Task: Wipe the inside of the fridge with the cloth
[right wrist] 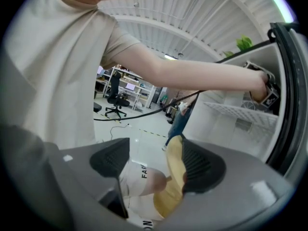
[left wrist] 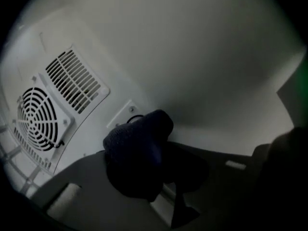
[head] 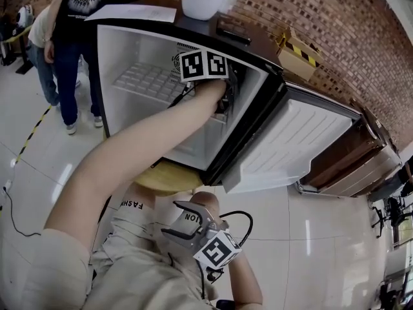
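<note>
Now the left gripper (left wrist: 144, 174) squeezes the dark cloth (left wrist: 139, 138) tight so it can rub inside the fridge (head: 122, 50) (near the fan (left wrist: 41, 119)). The right gripper (right wrist: 149, 165) rests outside, jaws apart, empty.

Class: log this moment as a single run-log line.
left tool: shut on cloth, inside fridge | right tool: open, empty, outside fridge | door: open
</note>
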{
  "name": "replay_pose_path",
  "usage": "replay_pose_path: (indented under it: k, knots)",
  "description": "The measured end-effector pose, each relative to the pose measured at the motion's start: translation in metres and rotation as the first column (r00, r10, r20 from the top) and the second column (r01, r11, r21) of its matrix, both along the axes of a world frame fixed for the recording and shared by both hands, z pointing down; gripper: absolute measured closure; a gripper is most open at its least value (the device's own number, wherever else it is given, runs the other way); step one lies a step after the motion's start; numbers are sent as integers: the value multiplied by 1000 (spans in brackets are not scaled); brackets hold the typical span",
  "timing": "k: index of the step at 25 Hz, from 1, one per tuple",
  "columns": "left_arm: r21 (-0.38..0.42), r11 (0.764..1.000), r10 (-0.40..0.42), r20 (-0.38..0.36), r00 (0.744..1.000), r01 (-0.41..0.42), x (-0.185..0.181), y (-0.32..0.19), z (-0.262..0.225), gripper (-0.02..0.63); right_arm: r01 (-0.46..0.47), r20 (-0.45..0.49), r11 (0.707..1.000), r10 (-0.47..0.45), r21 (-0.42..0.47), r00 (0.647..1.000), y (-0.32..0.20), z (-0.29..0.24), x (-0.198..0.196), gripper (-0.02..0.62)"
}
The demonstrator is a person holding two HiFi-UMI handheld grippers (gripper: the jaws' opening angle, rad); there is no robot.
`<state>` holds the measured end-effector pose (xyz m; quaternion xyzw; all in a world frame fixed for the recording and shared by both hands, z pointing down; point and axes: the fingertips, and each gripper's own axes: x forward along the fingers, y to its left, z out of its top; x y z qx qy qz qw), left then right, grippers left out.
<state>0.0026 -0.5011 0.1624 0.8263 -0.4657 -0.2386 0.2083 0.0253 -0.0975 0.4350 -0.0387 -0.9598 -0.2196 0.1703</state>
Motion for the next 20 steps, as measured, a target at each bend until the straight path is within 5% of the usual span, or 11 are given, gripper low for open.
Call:
replay_pose_path:
  k: [5, 10, 15, 20]
  knots:
    - [-80, 987, 144, 50, 988, -140, 16, 58, 26, 546, 2, 1, 1000, -2, -12, 1000, 2, 4, 0, 252]
    - [-43, 941, 340, 91, 936, -337, 31, 144, 23, 548, 7, -20, 1000, -7, -24, 1000, 0, 9, -2, 252]
    - [-107, 982, 167, 85, 982, -157, -11, 91, 31, 548, 17, -12, 999, -18, -32, 1000, 4, 16, -6, 252]
    - [-164, 986, 42, 173, 984, -13, -9, 29, 40, 546, 45, -33, 999, -45, -17, 998, 15, 7, -7, 252]
